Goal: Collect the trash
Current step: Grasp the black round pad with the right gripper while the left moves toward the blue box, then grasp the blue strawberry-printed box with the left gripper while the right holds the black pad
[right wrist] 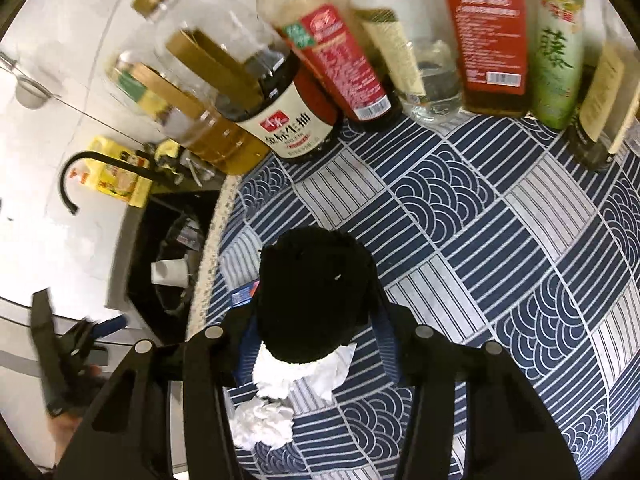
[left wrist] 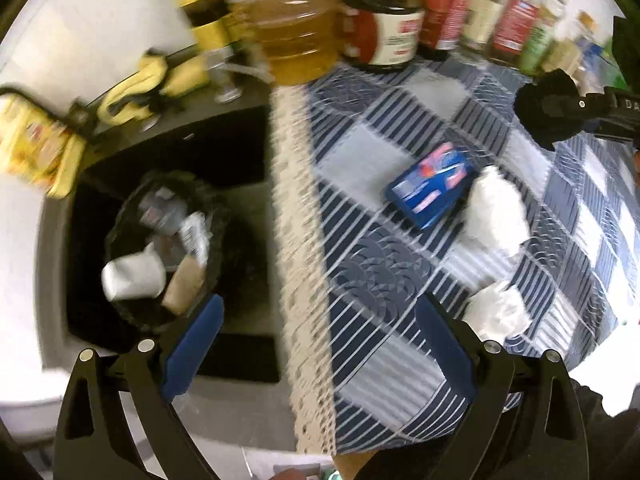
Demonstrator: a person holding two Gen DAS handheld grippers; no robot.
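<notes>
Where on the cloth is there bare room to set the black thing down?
Free: the patterned tablecloth between the bottle row and the right gripper. Crowded: by the blue packet, crumpled tissues and the cloth's sink-side edge.

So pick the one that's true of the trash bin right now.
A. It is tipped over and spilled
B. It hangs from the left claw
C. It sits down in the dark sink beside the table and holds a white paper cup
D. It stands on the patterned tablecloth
C: the trash bin sits in the dark sink left of the tablecloth, with a white paper cup inside.
</notes>
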